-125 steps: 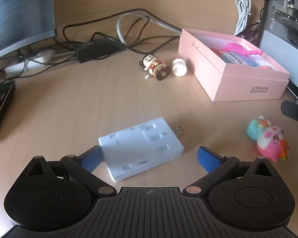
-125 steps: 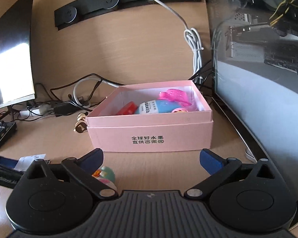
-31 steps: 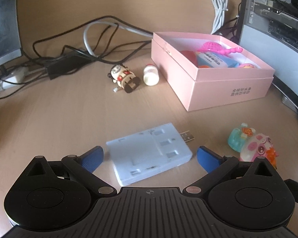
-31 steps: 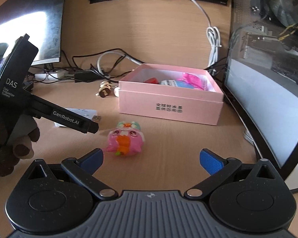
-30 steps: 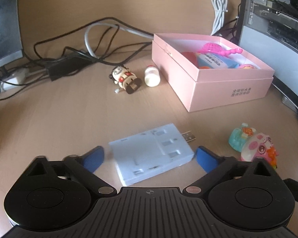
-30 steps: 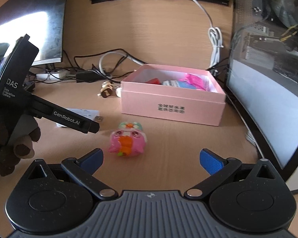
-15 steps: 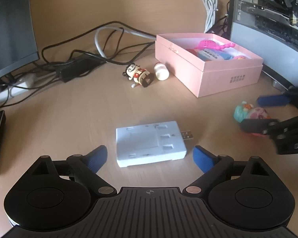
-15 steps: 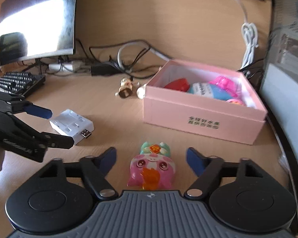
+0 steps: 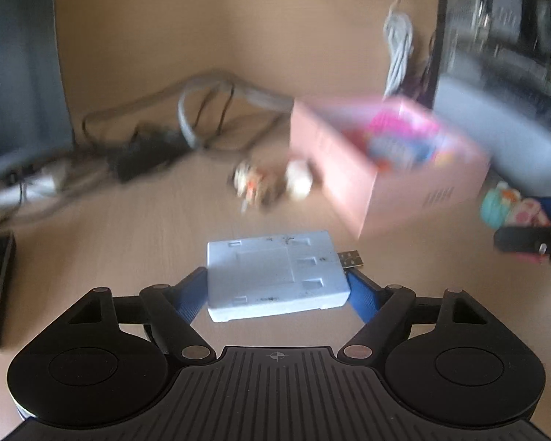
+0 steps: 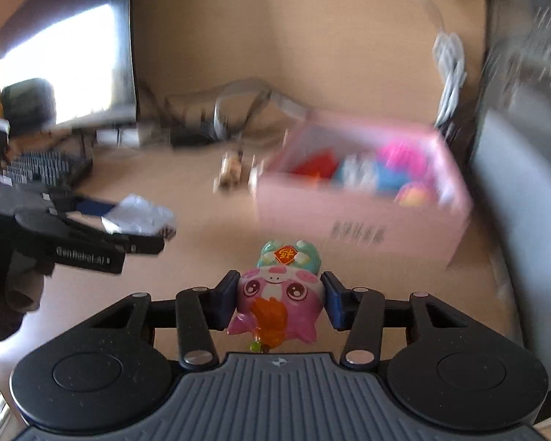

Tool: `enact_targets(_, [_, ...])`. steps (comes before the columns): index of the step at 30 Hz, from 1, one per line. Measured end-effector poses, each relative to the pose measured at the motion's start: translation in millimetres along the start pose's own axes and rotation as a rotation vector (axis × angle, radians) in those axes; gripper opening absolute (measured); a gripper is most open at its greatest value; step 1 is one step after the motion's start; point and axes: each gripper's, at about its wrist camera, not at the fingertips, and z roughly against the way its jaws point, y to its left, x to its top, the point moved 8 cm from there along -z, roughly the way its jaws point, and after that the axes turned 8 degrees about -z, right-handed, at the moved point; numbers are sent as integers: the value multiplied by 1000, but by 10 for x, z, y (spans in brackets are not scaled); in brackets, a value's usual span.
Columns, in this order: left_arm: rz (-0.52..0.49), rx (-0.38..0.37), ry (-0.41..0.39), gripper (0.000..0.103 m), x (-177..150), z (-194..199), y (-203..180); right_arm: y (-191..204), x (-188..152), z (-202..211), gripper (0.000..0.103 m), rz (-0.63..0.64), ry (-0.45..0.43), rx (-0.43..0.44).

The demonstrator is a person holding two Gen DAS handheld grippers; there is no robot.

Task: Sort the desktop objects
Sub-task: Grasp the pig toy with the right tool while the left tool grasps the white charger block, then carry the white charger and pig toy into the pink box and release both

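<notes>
My left gripper [image 9: 277, 290] is shut on a white USB hub [image 9: 275, 273] with its plug pointing right, held above the desk. My right gripper [image 10: 279, 299] is shut on a pink and teal pig toy [image 10: 281, 296], also lifted. The open pink box [image 9: 382, 172] with several toys inside stands ahead and to the right; it also shows in the right wrist view [image 10: 363, 198]. The left gripper with the hub [image 10: 139, 217] shows at the left of the right wrist view. The pig toy [image 9: 510, 211] in the right gripper shows at the right edge of the left wrist view. Both views are motion-blurred.
A small wind-up figure [image 9: 253, 185] and a white bottle [image 9: 299, 182] lie left of the box. Tangled cables [image 9: 187, 125] and a power strip run along the back. A monitor [image 10: 66, 66] and keyboard [image 10: 44, 171] are at the left, a computer case [image 9: 510, 73] at the right.
Both grippers have closed: the left on the USB hub, the right on the pig toy. Both objects have been lifted off the desk and the views are moving.
</notes>
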Motion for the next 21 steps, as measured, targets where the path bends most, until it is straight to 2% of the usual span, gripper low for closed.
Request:
enact_targets(4, [-31,18,-121,85,537,236,-74,-90,506,413,48,7,-138,-24])
enact_targets(9, [-75,-13,-187,85,1077,149,-334,-250,797,632,47,7,-218,-77])
enact_targets(15, [-110,-73,-166,85,1452,-402,-773,-404,444,580,47,-23,-138,-81])
enact_targets(18, [-108,-93,-118,85,1445,-695,-915,-508,254,575,47,-40,-92,-98])
enact_targets(21, [-92,-88,-73,85,1363,-952,-933,-562,212,577,47,-41,-76,-99])
